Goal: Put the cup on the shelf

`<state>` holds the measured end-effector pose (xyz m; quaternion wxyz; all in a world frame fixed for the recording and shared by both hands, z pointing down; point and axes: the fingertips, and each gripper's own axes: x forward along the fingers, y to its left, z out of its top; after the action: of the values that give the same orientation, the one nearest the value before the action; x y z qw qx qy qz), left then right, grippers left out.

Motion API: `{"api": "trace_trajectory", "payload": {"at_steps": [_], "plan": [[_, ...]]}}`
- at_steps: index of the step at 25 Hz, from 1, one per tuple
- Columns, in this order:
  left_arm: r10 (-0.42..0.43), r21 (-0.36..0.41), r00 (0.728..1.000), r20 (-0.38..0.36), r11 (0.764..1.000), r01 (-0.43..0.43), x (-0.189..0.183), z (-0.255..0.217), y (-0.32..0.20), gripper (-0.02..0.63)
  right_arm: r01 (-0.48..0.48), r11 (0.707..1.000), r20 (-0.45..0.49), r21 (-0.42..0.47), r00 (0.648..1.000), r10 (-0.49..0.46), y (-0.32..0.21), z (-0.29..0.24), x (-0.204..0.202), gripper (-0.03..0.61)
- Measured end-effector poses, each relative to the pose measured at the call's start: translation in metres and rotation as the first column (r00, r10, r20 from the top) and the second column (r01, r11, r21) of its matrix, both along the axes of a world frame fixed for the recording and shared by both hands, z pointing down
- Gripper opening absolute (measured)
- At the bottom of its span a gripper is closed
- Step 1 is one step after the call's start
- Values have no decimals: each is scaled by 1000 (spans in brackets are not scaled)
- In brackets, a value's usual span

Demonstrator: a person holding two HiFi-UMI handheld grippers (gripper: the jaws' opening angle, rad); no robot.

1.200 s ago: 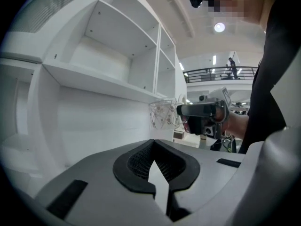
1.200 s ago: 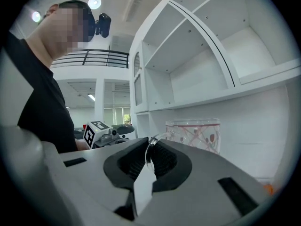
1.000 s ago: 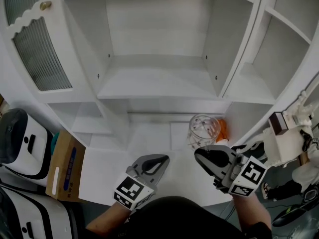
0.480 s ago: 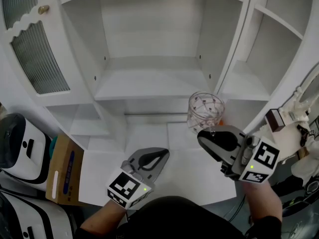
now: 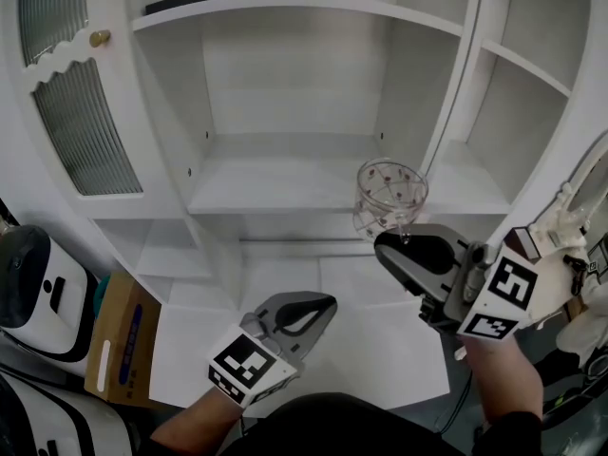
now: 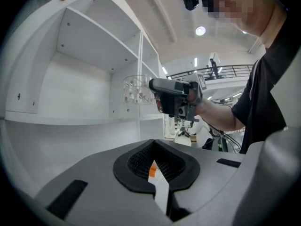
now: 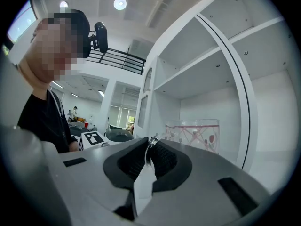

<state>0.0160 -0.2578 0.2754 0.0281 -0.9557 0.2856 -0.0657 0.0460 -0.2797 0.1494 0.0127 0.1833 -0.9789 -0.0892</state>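
Observation:
A clear glass cup [image 5: 389, 198] with a red pattern hangs in the air in front of the middle shelf board [image 5: 285, 183], near its right end. My right gripper [image 5: 394, 240] is shut on the cup's thin handle from below and behind. In the right gripper view the handle sits pinched between the jaws of the right gripper [image 7: 150, 145], with the cup [image 7: 193, 133] just beyond. The left gripper view shows the cup [image 6: 136, 89] from the side. My left gripper [image 5: 323, 304] is shut and empty, low over the white counter [image 5: 285, 274].
A cabinet door [image 5: 81, 131] with ribbed glass and a brass knob [image 5: 100, 38] stands open at the left. A cardboard box [image 5: 119, 335] and a white appliance [image 5: 33, 283] sit lower left. A dark flat object [image 5: 195, 0] lies on the upper shelf. White clutter [image 5: 560, 226] is at the right.
My right gripper has lifted the cup from near the counter up to the level of the middle shelf. The left gripper has hardly moved.

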Motion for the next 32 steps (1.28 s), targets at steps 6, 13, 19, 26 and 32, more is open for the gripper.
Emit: {"api": "trace_trajectory", "payload": {"at_steps": [6,13,19,26,32], "plan": [[13,-3,1000,-15,1000,-13,4,-10,-11,11,-18,1000,4,14,1000,18,-26,-7,-6,25],[25,-3,999,-23,1000,-25,9,-12,-24,11,-40,999,8,-12,999,41,-56,3,-8,25],[33,-32,999,-9,999,-33,10,-2,-33,11,-48,998,10,-48,999,49,-73,15,-9,25],[27,-64,1000,-15,998,-28,6,5,-43,11,-50,994,28,-95,998,53,-89,21,-13,26],[25,-84,999,-24,996,-27,2,11,-48,11,-108,973,78,-202,989,126,-113,25,-7,26]]}}
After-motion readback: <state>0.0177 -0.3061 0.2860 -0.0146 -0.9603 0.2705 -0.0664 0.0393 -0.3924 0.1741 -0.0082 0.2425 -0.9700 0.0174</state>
